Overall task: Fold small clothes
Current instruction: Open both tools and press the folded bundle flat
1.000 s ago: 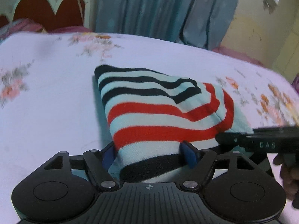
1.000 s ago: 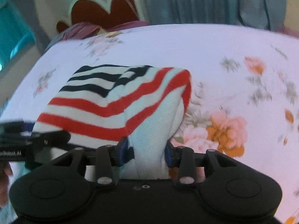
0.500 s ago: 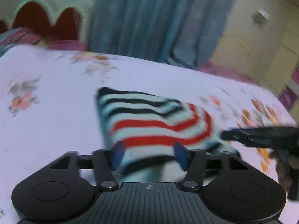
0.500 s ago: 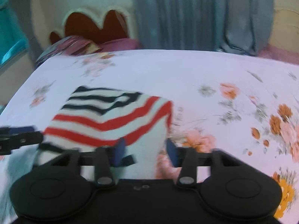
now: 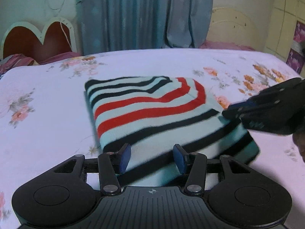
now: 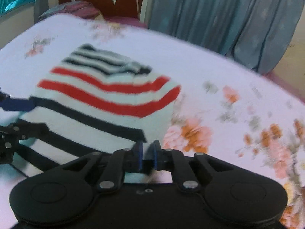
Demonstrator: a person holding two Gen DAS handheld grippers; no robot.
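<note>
The left gripper (image 5: pixel 152 157) stands with its blue-padded jaws spread wide apart, the near edge of the folded knit garment with pale mint, red and black stripes (image 5: pixel 152 112) lying between them, pads not pressing it. The right gripper (image 6: pixel 146 155) is closing, its jaws nearly together and pinching a pale corner of the same garment. The garment lies on a white bedsheet printed with orange and pink flowers (image 5: pixel 47 99). Behind stand a scalloped white-and-brown headboard (image 5: pixel 38 38) and grey-blue curtains (image 5: pixel 143 15).
</note>
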